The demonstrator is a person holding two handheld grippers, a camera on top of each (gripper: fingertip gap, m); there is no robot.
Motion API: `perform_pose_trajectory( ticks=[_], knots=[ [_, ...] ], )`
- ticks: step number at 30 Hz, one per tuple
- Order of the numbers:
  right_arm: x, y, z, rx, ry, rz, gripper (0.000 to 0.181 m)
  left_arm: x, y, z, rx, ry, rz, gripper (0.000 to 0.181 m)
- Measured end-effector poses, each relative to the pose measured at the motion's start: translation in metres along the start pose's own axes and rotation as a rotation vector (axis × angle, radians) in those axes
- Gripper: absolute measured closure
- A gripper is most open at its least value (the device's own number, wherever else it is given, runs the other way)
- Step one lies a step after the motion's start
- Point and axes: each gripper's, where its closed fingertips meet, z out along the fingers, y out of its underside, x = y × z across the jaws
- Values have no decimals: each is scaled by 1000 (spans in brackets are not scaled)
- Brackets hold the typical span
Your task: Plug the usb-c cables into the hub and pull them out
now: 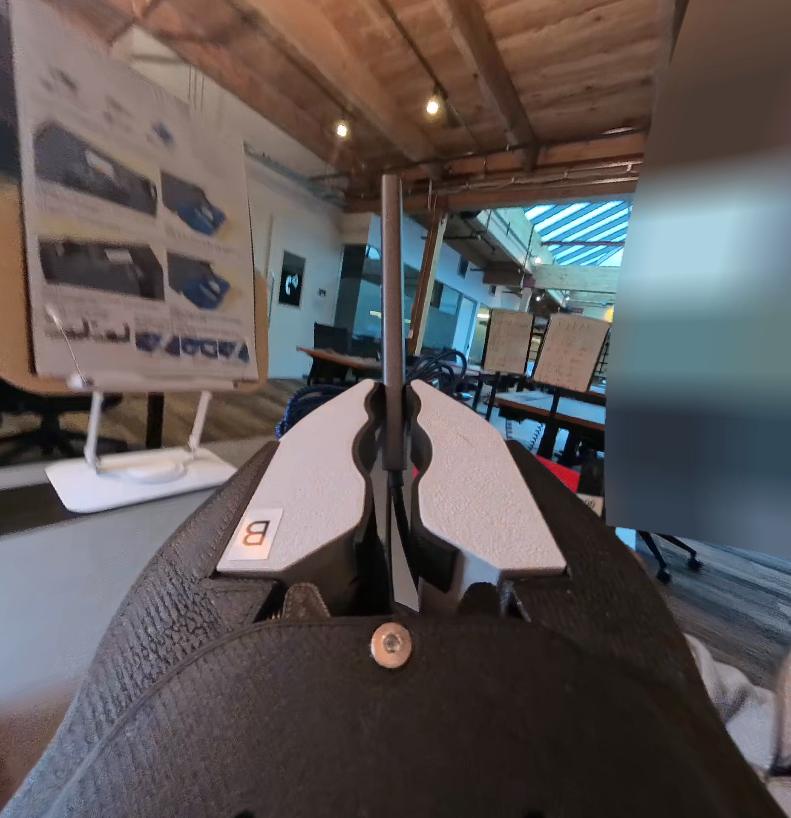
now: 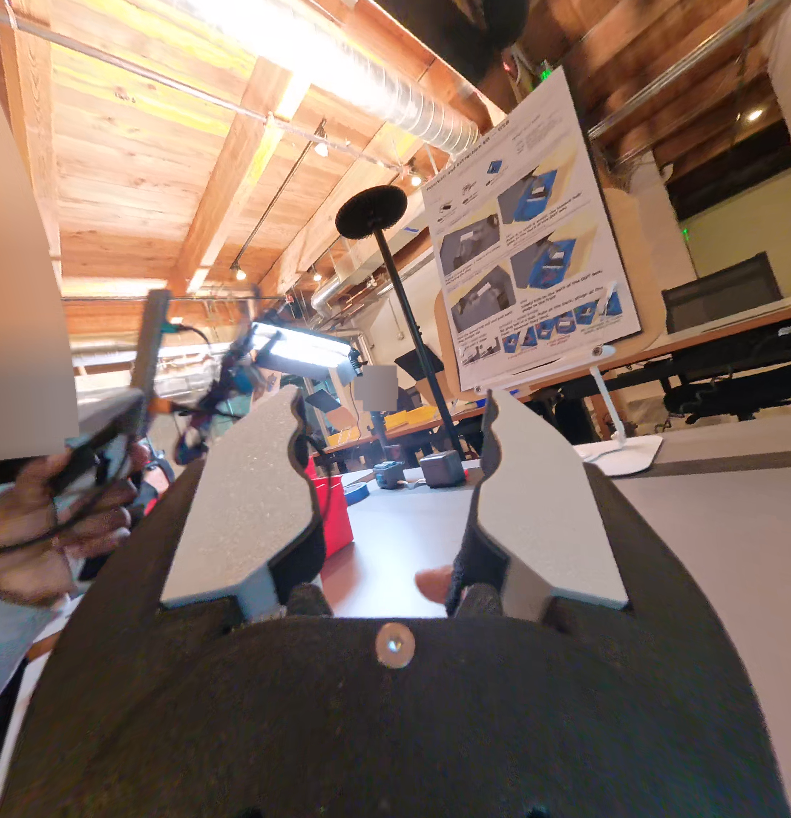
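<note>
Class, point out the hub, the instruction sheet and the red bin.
hub (image 1: 391, 283), left wrist view, middle of its thin grey edge.
instruction sheet (image 2: 530, 248), right wrist view, centre of the page.
red bin (image 2: 336, 509), right wrist view, its side wall.

The slim grey hub (image 1: 391, 283) stands upright, edge-on, a black cable (image 1: 400, 509) trailing from its lower end.

The left gripper (image 1: 392, 389) is clamped on a slim grey hub (image 1: 391, 287), which stands upright and edge-on between the 2 pale fingers (image 1: 316, 469). A black cable (image 1: 402, 509) leaves the hub's lower end and runs back between them. To the left, a printed sheet (image 1: 132, 212) leans on a white stand (image 1: 141, 473) set on the grey table (image 1: 52, 597). Coiled dark cables (image 1: 433, 367) lie just beyond the fingertips.
</note>
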Motion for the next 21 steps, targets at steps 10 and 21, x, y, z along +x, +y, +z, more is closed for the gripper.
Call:
perform_pose_trajectory(
  ticks=[10,21],
  knots=[
    [-32,36,3,-206,-80,-502,136,-10,154,14,-299,-43,-116,171],
    [-59,97,30,-549,-203,-1085,152,11,162,10,-341,99,-137,171]
  ],
)
